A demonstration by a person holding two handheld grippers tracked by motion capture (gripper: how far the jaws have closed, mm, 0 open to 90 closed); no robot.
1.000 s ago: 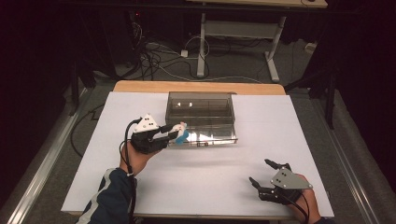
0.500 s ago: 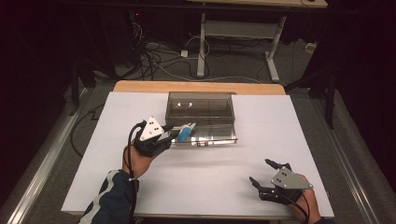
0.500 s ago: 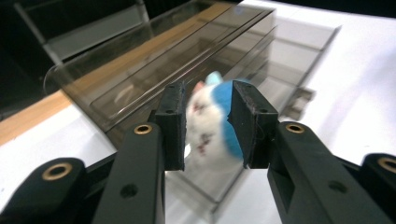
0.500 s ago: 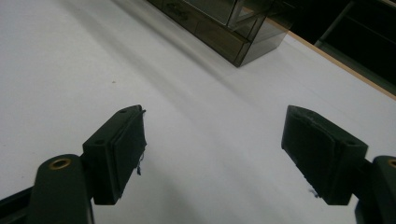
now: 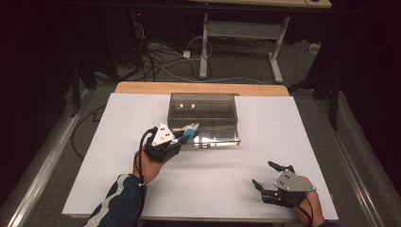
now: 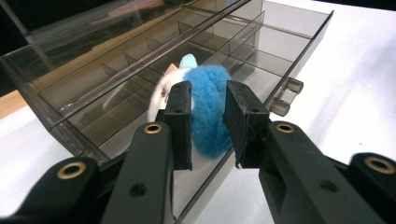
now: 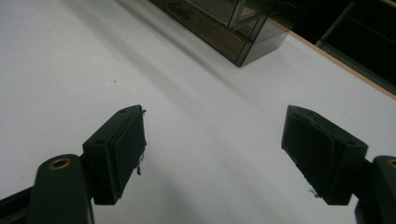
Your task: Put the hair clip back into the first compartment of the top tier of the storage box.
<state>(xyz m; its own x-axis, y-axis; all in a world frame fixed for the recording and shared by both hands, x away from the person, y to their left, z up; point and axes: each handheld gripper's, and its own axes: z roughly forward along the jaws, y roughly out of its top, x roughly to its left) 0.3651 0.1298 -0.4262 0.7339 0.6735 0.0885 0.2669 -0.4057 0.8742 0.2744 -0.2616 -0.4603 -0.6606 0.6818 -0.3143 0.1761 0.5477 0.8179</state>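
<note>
Left gripper (image 6: 208,125): fingers clamped on fluffy blue-and-white soft toy (image 6: 205,105) over smoky clear plastic divided box (image 5: 208,116).
Right gripper (image 7: 215,154): fingers wide apart above bare white counter (image 5: 213,175).
Writing: none readable.

Honestly a lot is half hidden here. The fluffy blue and white thing (image 6: 205,105) sits between the left gripper (image 6: 209,122) jaws, which cover both its sides, so its full shape is hard to read; from the high view it's just a tiny blue smudge (image 5: 190,131). The clear divided box (image 6: 140,70) runs off the top and left edges of the left gripper view, and its far compartments are blurry. In the right gripper view, just a corner of the box (image 7: 224,23) shows, cut by the top edge. The person's right hand (image 5: 309,208) drops off the bottom edge.
</note>
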